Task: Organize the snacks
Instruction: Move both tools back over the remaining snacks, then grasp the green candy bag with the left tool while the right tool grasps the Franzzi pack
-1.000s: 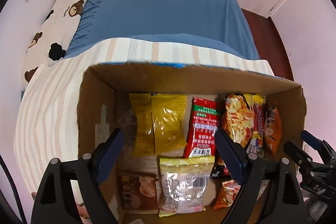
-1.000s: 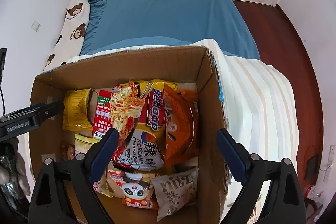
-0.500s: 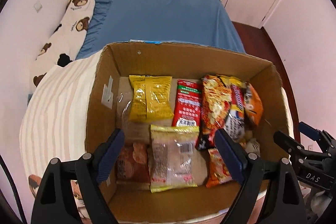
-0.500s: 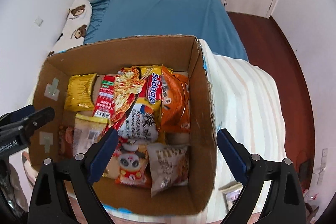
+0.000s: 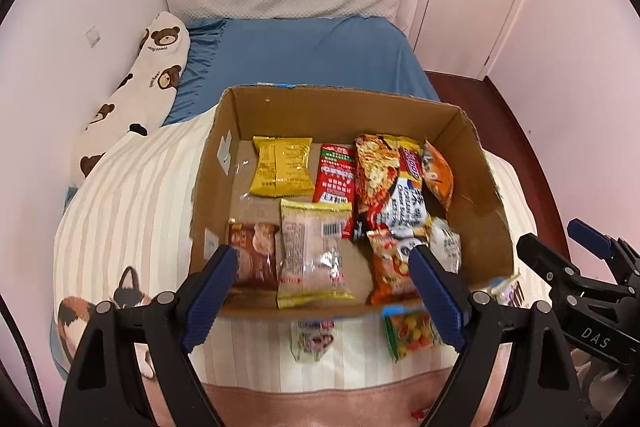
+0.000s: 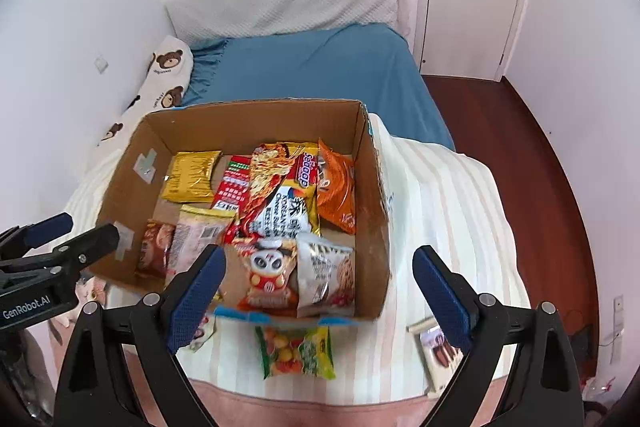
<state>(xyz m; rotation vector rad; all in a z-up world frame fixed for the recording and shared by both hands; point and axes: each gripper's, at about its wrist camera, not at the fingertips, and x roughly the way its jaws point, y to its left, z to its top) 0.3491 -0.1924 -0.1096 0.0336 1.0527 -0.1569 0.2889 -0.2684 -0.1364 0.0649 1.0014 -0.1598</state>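
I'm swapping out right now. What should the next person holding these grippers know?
Left gripper: open, empty. Right gripper: open, empty. Both are above the near edge of the cardboard box on the striped blanket.
Done: many snack packs lie inside the box.
Left: the green candy bag, a brown pack to its right and a small pack to its left, all lying on the blanket outside the box.

"Sedaap" on noodle packet (image 6: pixel 306 173)
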